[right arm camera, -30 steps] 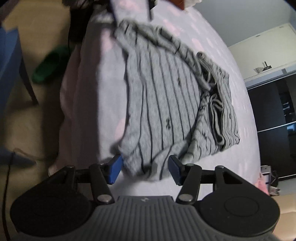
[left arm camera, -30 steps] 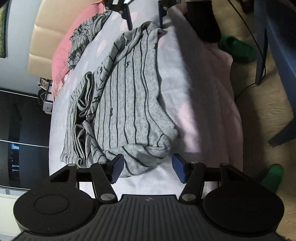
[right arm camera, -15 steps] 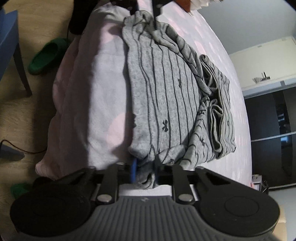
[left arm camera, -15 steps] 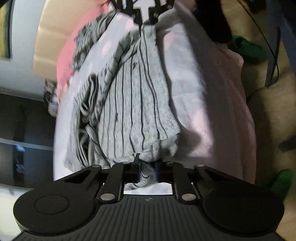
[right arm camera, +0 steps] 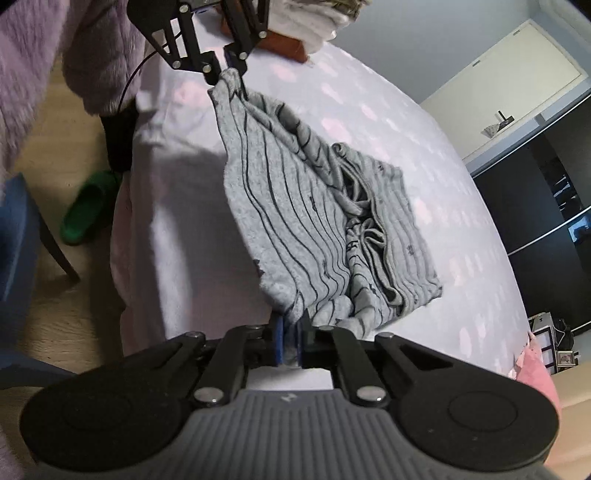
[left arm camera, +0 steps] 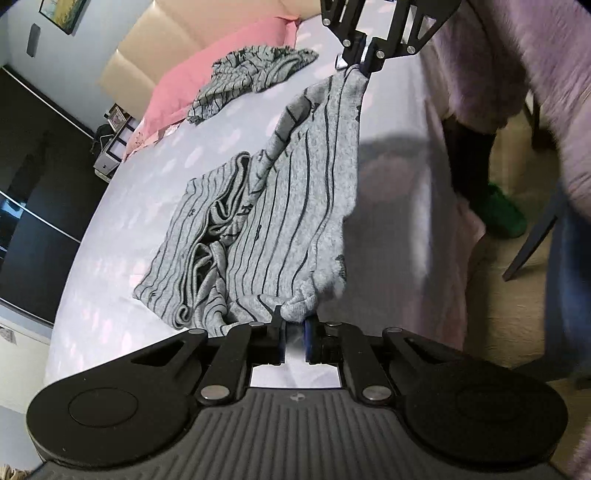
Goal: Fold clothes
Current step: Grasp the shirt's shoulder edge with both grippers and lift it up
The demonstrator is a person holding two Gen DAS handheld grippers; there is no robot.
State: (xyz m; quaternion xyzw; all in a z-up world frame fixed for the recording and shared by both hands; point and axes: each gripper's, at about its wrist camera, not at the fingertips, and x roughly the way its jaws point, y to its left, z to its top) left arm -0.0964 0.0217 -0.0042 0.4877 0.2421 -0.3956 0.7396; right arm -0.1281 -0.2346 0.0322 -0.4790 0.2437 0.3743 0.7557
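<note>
No legible text, label, brand name, number or sign was found on anything in either view; the small embossed marks on the gripper bodies cannot be read.

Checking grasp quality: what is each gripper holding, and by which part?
Both hold the grey striped garment by its near edge: left gripper shut on one corner, right gripper on the other.

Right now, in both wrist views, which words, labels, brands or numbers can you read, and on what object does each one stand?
None can be read.
Left gripper body: a small round emblem, no letters legible.
Right gripper body: a small moulded mark, too small to read.
Grey striped garment: small dark printed motifs, no text.
Framed picture on the wall: an image only, no words visible.
</note>
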